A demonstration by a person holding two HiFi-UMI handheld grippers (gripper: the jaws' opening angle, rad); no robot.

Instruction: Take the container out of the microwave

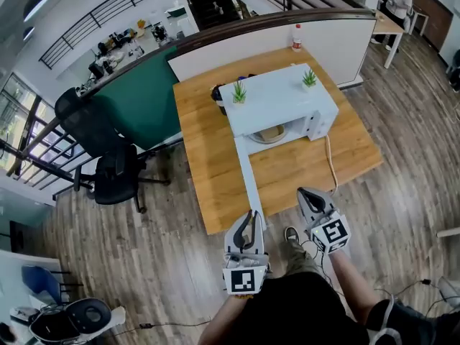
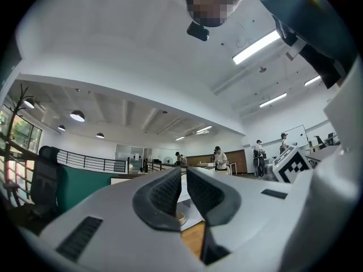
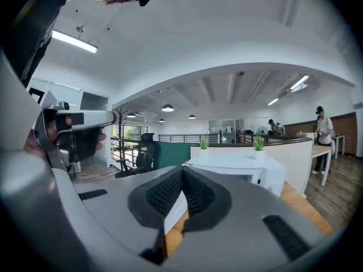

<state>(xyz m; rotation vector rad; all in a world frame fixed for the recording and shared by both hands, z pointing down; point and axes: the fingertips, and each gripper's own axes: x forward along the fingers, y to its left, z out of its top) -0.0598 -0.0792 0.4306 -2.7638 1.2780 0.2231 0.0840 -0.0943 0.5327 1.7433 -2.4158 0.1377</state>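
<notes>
A white microwave (image 1: pixel 277 95) stands on the wooden table (image 1: pixel 208 142) with its door (image 1: pixel 250 175) swung open toward me. Inside the cavity I see a round tan container (image 1: pixel 269 133). Both grippers hang in front of the table's near edge, well short of the microwave. My left gripper (image 1: pixel 251 213) is by the tip of the open door, shut with nothing between its pads (image 2: pixel 167 192). My right gripper (image 1: pixel 302 191) is to the door's right, also shut and empty. In the right gripper view the microwave (image 3: pixel 238 166) sits ahead beyond the closed jaws of the right gripper (image 3: pixel 182 170).
Two small green plants (image 1: pixel 238 92) (image 1: pixel 309 78) stand on the microwave's top. A white cable (image 1: pixel 332 160) runs across the table at right. A bottle (image 1: pixel 297 37) is at the table's back edge. A black office chair (image 1: pixel 108 157) and a green partition (image 1: pixel 144 99) are to the left.
</notes>
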